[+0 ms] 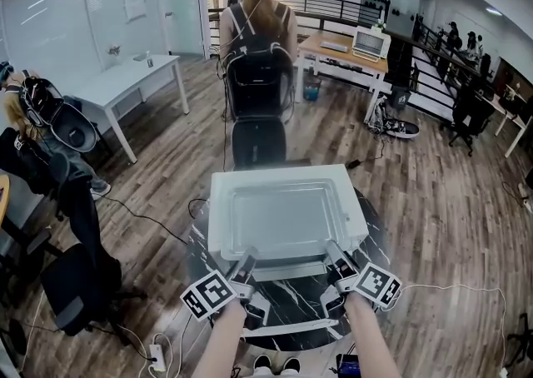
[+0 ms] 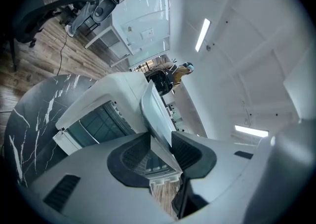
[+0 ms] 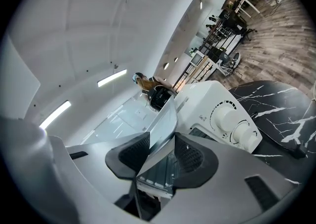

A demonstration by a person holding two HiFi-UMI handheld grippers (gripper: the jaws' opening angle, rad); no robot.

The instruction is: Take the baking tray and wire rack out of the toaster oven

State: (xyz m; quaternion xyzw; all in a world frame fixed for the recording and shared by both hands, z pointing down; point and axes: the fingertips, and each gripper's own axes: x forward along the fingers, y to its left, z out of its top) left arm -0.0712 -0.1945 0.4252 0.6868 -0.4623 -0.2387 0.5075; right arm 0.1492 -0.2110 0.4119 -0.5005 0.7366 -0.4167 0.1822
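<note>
Clamping the baking tray's (image 1: 283, 218) near rim over the toaster oven (image 2: 94, 124), left gripper (image 1: 245, 263) and right gripper (image 1: 336, 256) are risking slippage (thin-edged grip only).

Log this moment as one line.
baking tray: over toaster oven top | left gripper: clamped on near rim | right gripper: clamped on near rim

no text can be read; the small print on the toaster oven (image 3: 205, 97) is too tiny.
</note>
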